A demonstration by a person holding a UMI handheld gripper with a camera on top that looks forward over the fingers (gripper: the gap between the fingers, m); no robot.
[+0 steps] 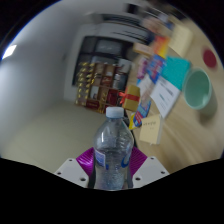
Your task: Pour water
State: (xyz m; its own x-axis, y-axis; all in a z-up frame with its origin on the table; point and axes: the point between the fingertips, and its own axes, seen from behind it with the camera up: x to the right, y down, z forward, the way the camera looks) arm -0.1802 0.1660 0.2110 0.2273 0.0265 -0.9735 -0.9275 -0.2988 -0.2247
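1. We are gripping a bottle (113,150) of clear ribbed plastic with a white cap; both pads of our gripper (112,168) are pressing its sides.
2. The bottle is standing upright between the fingers.
3. Beyond it a smooth pale table (45,125) is lying open.
4. Farther off, a green bowl (197,92) and colourful boxes (150,80) are crowding the table.

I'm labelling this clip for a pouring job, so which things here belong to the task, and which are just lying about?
Belongs to the job:
- water bottle, upright between the gripper's fingers; whether they press on it cannot be seen
- teal cup, beyond the bottle, the likely place to pour

Just lying about:
- rack of small bottles
- colourful boxes
- yellow note
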